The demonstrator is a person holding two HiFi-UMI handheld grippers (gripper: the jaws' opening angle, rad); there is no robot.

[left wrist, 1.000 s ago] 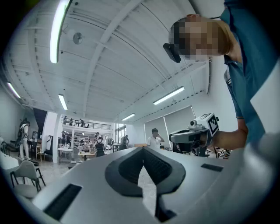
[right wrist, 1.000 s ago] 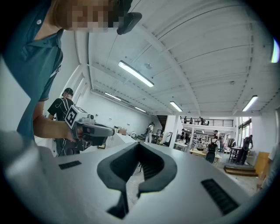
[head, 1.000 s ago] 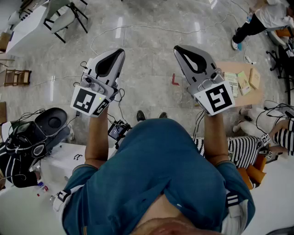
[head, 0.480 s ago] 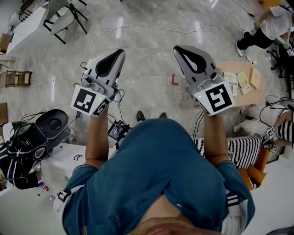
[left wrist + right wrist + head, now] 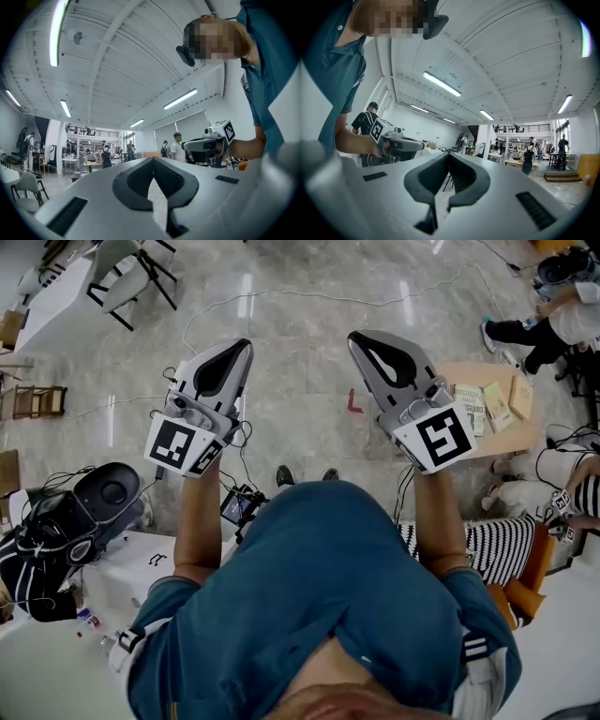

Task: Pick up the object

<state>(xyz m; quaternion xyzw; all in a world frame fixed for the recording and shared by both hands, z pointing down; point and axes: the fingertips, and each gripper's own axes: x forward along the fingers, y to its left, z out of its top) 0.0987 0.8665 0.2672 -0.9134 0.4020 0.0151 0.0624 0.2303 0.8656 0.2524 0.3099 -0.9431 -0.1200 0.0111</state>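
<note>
L gripper (image 5: pixel 242 351) & R gripper (image 5: pixel 359 338): both closed, empty, held above floor (image 5: pixel 300 324). Pickup not begun; target unclear.

Glossy floor (image 5: pixel 309 329), matt plastic left tool (image 5: pixel 246 345)

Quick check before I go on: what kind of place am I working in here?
Probably a large open lab or workshop hall: a high white ceiling with strip lights, a railed mezzanine, work tables in the background, and cables trailing across a polished floor.
</note>
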